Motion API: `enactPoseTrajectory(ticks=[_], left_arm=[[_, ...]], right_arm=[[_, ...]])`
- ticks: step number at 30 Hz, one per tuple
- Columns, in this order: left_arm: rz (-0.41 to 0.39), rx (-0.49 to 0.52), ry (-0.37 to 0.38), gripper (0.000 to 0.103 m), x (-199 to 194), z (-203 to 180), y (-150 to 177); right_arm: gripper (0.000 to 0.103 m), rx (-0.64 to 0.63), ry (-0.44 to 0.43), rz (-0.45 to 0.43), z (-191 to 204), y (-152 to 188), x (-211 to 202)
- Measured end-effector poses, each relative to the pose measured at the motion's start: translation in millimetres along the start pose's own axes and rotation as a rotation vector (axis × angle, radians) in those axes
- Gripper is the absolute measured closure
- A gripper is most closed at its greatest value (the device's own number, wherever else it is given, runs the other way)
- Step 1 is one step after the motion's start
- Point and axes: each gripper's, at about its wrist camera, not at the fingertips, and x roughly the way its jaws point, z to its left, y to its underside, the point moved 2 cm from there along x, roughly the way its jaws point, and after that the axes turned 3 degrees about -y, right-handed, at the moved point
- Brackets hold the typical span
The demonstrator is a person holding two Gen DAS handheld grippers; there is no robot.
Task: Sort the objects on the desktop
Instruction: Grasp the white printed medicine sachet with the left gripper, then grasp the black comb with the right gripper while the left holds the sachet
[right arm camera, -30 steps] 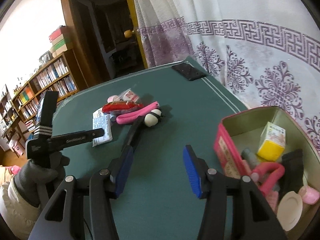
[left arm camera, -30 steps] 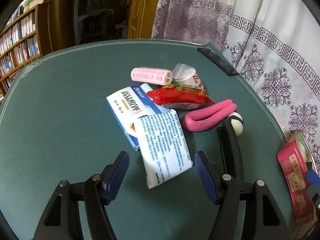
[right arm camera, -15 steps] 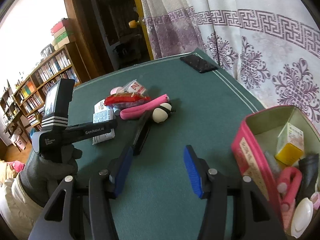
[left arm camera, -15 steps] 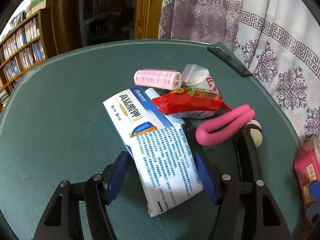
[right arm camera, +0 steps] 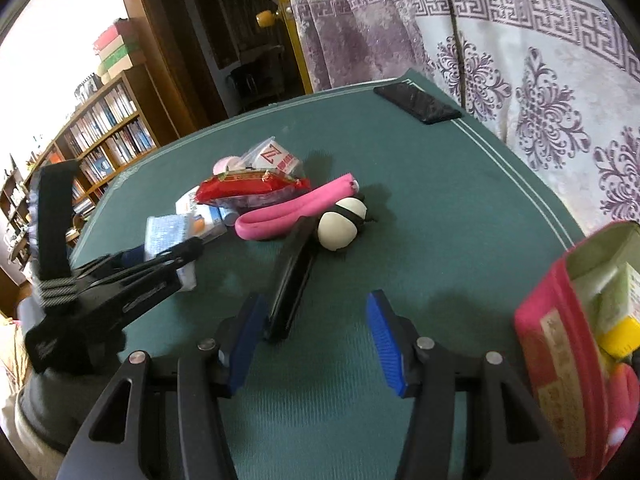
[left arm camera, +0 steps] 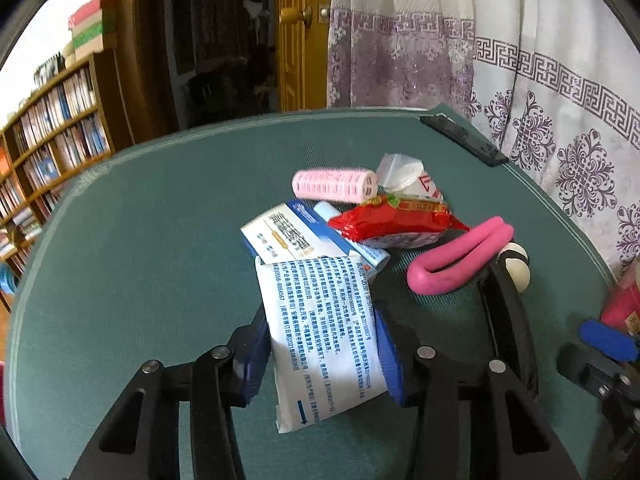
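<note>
Left tongs (left arm camera: pixel 322 344) have just been closing on the white packet (left arm camera: pixel 324 336), near edge of the table (left arm camera: pixel 120 260); pads now touch its sides. The limp packet could buckle and slip out. Right tongs (right arm camera: pixel 316 340) hang open, empty. A blue box (left arm camera: pixel 296 236) lies under its far end; the tin (right arm camera: pixel 560 340) waits right.

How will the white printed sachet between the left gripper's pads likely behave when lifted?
The white sachet looks flat and thin, so probably light and floppy. Its free end may droop. It overlaps the blue-and-white box, which might get nudged.
</note>
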Motion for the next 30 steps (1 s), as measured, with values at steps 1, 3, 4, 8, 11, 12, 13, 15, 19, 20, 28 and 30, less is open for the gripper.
enactPoseTrajectory(ticks=[1, 3, 4, 8, 11, 12, 13, 15, 19, 20, 28, 30], left_arm=[[-0.011, 0.005, -0.008, 0.054, -2, 1, 0], [-0.031, 0.011, -0.020, 0.054, -7, 3, 0], [-0.038, 0.010, -0.024, 0.054, -8, 4, 0], [-0.049, -0.009, -0.023, 0.054, -11, 11, -1], [-0.040, -0.031, -0.027, 0.054, -7, 17, 0], [-0.034, -0.040, -0.026, 0.054, -5, 18, 0], [-0.029, -0.049, -0.024, 0.054, -4, 19, 0], [-0.018, -0.064, -0.021, 0.054, 0, 22, 2], [-0.009, -0.072, -0.018, 0.054, 4, 23, 4], [-0.008, -0.073, -0.017, 0.054, 4, 23, 4], [-0.015, -0.087, -0.011, 0.054, 2, 25, 4], [-0.016, -0.089, -0.007, 0.054, 1, 26, 4]], right_arm=[[0.046, -0.001, 0.002, 0.003, 0, -2, 4], [0.046, 0.001, 0.010, 0.011, 0, -6, 10], [0.046, 0.004, 0.009, 0.016, 1, -8, 15], [0.046, 0.002, 0.019, 0.028, 2, -17, 30], [0.046, 0.007, 0.005, 0.036, 5, -22, 41], [0.046, 0.007, 0.003, 0.040, 6, -23, 44], [0.046, 0.003, 0.004, 0.044, 7, -24, 48], [0.046, -0.004, -0.001, 0.054, 9, -24, 53], [0.046, -0.016, -0.009, 0.069, 11, -21, 60], [0.046, -0.020, -0.007, 0.064, 12, -21, 60], [0.046, -0.057, 0.028, 0.062, 17, -20, 62], [0.051, -0.098, 0.053, 0.058, 22, -17, 63]])
